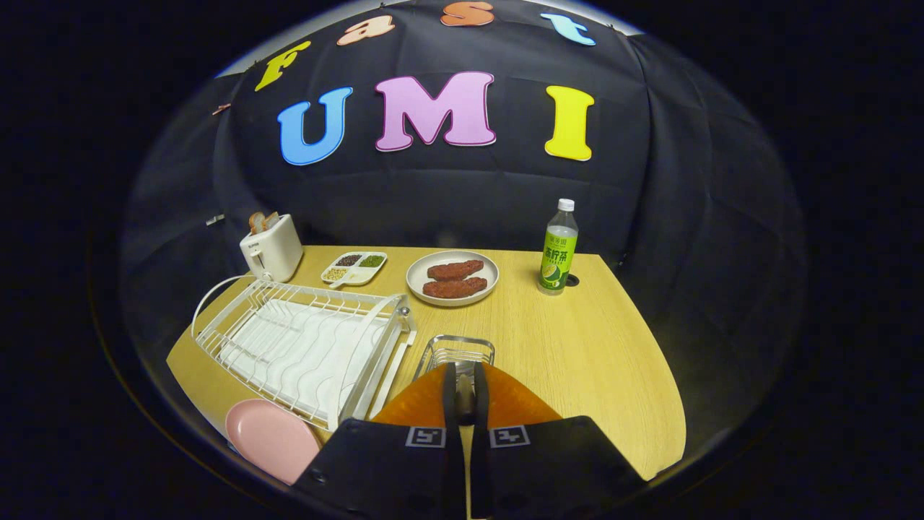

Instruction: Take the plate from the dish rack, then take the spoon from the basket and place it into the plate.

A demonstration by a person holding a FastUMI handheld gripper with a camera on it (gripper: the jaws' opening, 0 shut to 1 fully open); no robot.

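The pink plate [271, 437] was out of the dish rack [303, 347] and lay flat on the table [577, 347], just beside the rack's near end and off to the left of the fingers. So step one looked done, and the spoon was the business in hand. And there was the gripper [464, 404], orange fingers drawn almost together right at the wire basket [456, 352], with something slim and pale between them. It could well have been the spoon's handle, but I couldn't say for sure that both fingers pressed on it. The next move, as I judged it, called for a straight lift clear of the basket's rim, then a swing left to the plate. Beyond sat a plate of brown patties [452, 278], a snack tray [354, 268], a toaster [272, 248] and a green bottle [559, 249].
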